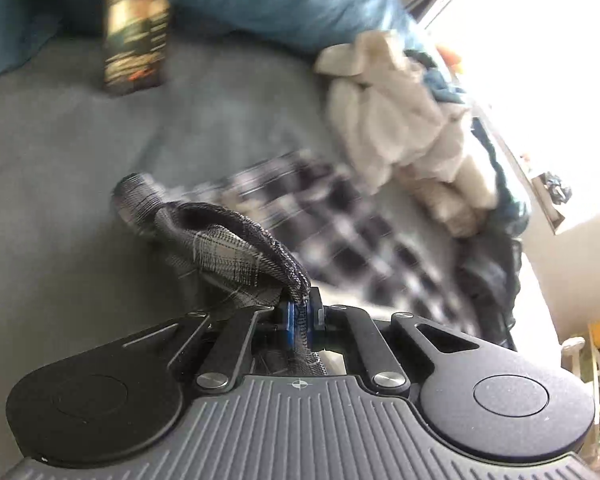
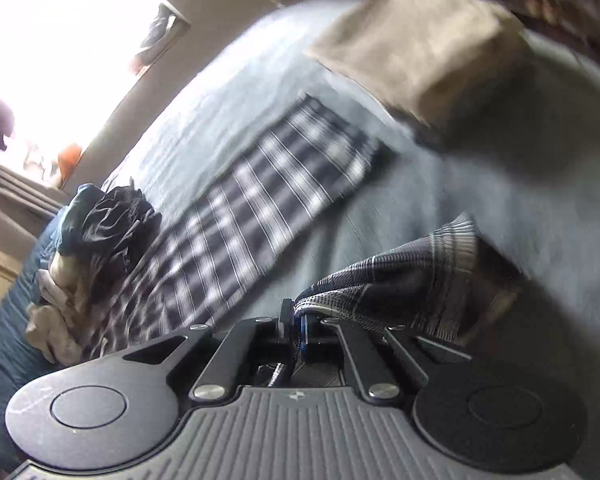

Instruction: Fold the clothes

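Observation:
A black-and-white plaid garment (image 2: 260, 196) lies stretched over the grey-blue bed (image 2: 220, 100); it also shows blurred in the left wrist view (image 1: 339, 220). My left gripper (image 1: 300, 320) is shut on a bunched plaid hem (image 1: 228, 248), lifted off the bed. My right gripper (image 2: 298, 328) is shut on another plaid edge (image 2: 399, 280), which drapes to the right of the jaws.
A pile of cream and dark clothes (image 1: 403, 128) lies beside the plaid garment, also in the right wrist view (image 2: 100, 240). A tan folded item (image 2: 419, 52) sits at the far end. A dark printed box (image 1: 136, 24) and blue pillows (image 1: 284, 0) stand behind.

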The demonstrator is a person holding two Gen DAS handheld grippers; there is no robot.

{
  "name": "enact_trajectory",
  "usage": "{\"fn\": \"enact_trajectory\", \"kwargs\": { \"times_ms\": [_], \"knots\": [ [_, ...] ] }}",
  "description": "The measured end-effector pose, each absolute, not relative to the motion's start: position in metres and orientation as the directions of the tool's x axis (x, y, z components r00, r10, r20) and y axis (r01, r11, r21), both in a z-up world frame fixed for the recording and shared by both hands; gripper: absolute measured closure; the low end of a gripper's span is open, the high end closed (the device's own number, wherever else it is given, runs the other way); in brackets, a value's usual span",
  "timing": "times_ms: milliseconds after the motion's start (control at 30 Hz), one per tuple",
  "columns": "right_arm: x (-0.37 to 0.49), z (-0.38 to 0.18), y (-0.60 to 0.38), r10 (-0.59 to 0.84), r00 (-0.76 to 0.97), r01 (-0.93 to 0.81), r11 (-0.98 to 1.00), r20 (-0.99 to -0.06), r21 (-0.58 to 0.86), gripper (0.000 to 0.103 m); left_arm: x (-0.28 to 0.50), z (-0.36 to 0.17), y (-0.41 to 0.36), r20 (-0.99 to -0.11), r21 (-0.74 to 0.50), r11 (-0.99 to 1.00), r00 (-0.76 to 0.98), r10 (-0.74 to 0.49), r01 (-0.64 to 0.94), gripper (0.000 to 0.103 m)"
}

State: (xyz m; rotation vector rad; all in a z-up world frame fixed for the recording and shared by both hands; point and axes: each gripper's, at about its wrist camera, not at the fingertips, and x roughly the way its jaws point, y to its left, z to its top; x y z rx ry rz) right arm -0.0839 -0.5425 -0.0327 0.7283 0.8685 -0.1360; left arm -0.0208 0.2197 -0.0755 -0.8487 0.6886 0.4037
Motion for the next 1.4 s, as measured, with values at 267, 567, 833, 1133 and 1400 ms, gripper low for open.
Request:
{"fn": "enact_trajectory", "kwargs": {
  "times_ms": [267,567,833,1133,1400],
  "knots": [
    [0.017,-0.014,-0.539,0.080,0.712,0.376,0.796,-0.697,0.475,0.101,0.058,-0.079,0.194,-0.694,-0.500,0.630,0.710,0.120,-0.595,0.100],
    [0.092,-0.044,-0.551,0.073,0.795,0.397,0.689,-0.602,0.607,0.101,0.099,-0.084,0.195,-0.679,-0.499,0.639,0.722,0.130,-0.585,0.100],
    [0.140,-0.085,-0.565,0.052,0.786,0.461,0.615,-0.616,0.640,0.101,0.144,-0.098,0.193,-0.688,-0.512,0.664,0.723,0.064,-0.545,0.100],
    [0.197,-0.088,-0.569,0.025,0.790,0.451,0.652,-0.612,0.609,0.101,0.177,-0.120,0.204,-0.668,-0.566,0.636,0.744,0.020,-0.525,0.100],
    [0.243,-0.154,-0.568,0.142,0.696,0.492,0.620,-0.703,0.612,0.078,0.195,-0.157,0.216,-0.688,-0.618,0.583,0.721,-0.079,-0.526,0.075]
  ]
}}
